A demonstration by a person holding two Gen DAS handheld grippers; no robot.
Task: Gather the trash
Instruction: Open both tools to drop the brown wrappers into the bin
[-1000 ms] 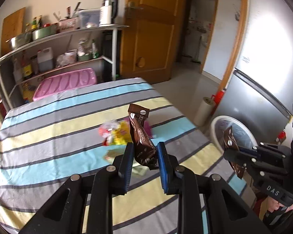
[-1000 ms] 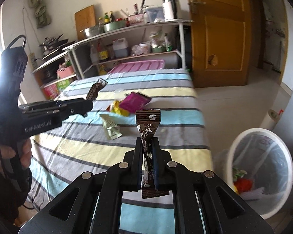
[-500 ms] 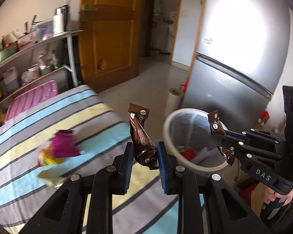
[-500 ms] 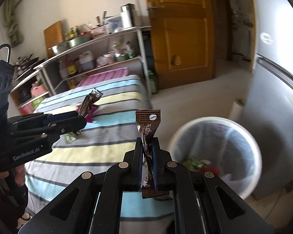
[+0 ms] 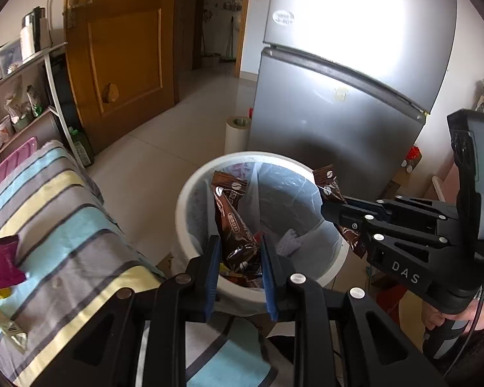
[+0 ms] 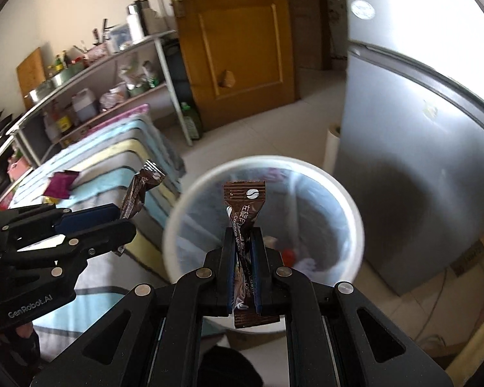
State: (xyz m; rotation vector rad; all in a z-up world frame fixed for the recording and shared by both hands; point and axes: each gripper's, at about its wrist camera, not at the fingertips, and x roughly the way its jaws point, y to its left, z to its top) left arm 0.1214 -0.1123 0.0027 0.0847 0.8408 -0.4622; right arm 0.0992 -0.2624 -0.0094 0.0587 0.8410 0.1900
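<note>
Left tool gripping a brown sachet, right tool clamping another sachet, both over the bin at 12 o'clock.

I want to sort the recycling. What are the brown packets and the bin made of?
The brown packets look like shiny foil-lined plastic film: they crinkle, glint and have crimped ends. The bin looks like smooth white plastic, judging by its even, rounded rim, with a thin see-through plastic liner that wrinkles.
</note>
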